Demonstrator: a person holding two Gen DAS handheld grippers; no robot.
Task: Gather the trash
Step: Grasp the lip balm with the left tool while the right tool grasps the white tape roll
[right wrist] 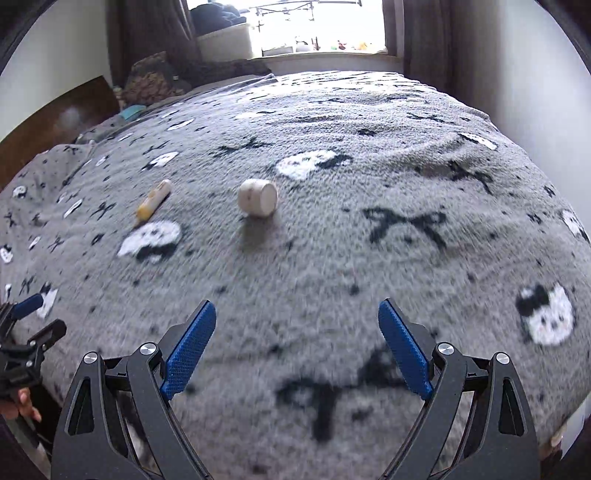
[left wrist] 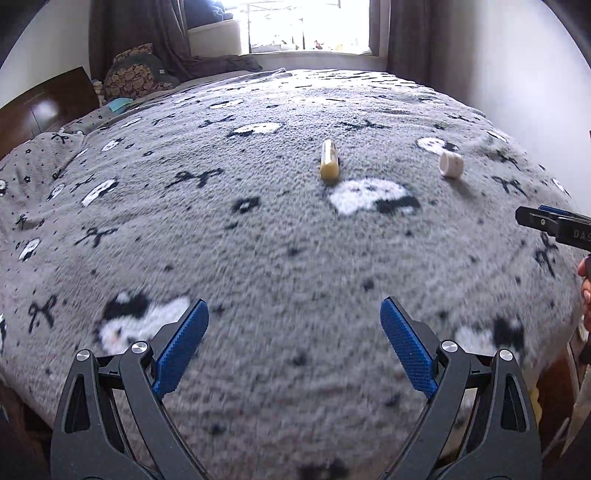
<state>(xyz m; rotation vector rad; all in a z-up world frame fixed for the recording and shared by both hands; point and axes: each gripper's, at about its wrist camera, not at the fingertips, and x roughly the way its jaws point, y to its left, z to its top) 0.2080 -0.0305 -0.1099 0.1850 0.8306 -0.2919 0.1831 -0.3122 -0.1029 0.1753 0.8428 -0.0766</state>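
A yellowish tube-like piece of trash [left wrist: 328, 162] lies on the grey blanket [left wrist: 258, 240], far ahead of my left gripper [left wrist: 294, 317], which is open with nothing between its blue pads. To the tube's right lies a small white jar [left wrist: 451, 164] on its side. In the right wrist view the white jar [right wrist: 258, 198] lies ahead and left of my right gripper [right wrist: 297, 317], also open and empty, and the yellow tube [right wrist: 153, 201] is further left. Both grippers hover above the blanket's near part, apart from both items.
The bed's grey fleece blanket [right wrist: 369, 240] carries black bows and white cat faces. Pillows [left wrist: 136, 74] and a wooden headboard [left wrist: 44, 107] are at the far left, a window [left wrist: 310, 22] with dark curtains behind. A white wall [left wrist: 517, 66] runs along the right. The right gripper's tip [left wrist: 546, 221] shows at the left view's edge.
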